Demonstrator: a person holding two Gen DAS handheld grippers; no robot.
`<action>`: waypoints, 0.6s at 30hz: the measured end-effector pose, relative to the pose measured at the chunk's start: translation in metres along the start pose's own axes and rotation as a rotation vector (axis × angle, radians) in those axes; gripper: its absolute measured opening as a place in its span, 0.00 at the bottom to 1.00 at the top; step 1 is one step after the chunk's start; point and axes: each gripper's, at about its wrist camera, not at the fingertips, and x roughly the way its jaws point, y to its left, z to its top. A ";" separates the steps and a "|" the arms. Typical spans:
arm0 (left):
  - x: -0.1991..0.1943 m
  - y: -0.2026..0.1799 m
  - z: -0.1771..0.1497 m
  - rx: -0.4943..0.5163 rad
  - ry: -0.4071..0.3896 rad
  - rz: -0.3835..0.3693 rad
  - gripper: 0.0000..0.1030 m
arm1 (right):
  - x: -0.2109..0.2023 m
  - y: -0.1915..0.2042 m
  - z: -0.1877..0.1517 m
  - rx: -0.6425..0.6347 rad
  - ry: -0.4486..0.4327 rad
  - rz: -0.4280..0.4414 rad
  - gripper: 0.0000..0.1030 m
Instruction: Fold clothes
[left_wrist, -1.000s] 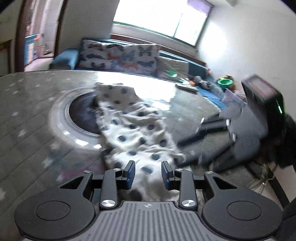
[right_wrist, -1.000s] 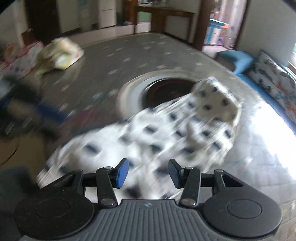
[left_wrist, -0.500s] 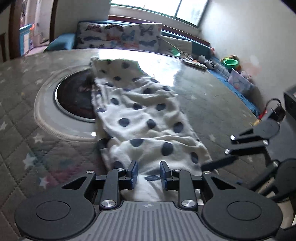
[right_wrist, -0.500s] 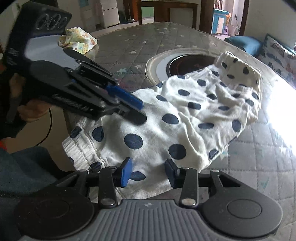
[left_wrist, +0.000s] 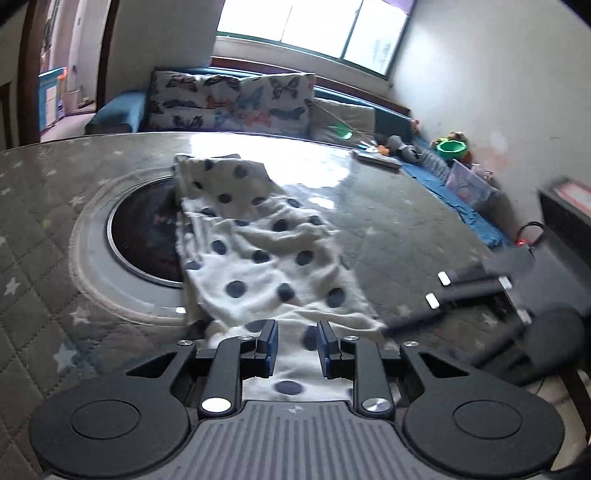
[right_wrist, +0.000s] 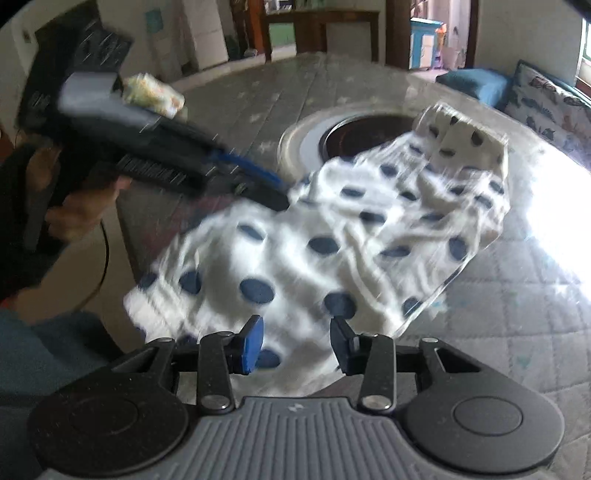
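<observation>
Left wrist view: my left gripper (left_wrist: 297, 345) straddles the polka-dot garment (left_wrist: 258, 258) at 6 o'clock on the quilted table (left_wrist: 37, 221), pads apart, unclenched

Right wrist view: my right gripper (right_wrist: 297, 343) likewise gapes over the cloth's near hem

From my left gripper (left_wrist: 297, 349) the table (left_wrist: 388, 229) is open to the right of the cloth (left_wrist: 258, 258) as far as the flat item (left_wrist: 376, 158) at the far edge. My right gripper (left_wrist: 480, 295) blocks the near right. Left of the cloth the burner ring (left_wrist: 147, 236) sits flush, with bare quilted cover around it. From my right gripper (right_wrist: 295, 341) the right side is clear, while my left gripper (right_wrist: 273, 192) and hand (right_wrist: 81, 206) cross the near left, with a bundle (right_wrist: 153, 94) behind them.
</observation>
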 end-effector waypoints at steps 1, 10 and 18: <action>0.001 -0.003 0.000 0.007 0.003 -0.012 0.25 | -0.002 -0.005 0.004 0.008 -0.015 -0.015 0.39; 0.028 -0.004 -0.014 0.001 0.102 0.021 0.25 | 0.015 -0.053 0.033 0.086 -0.060 -0.108 0.40; 0.032 0.005 -0.020 -0.026 0.127 0.026 0.25 | 0.039 -0.082 0.031 0.189 -0.067 -0.084 0.40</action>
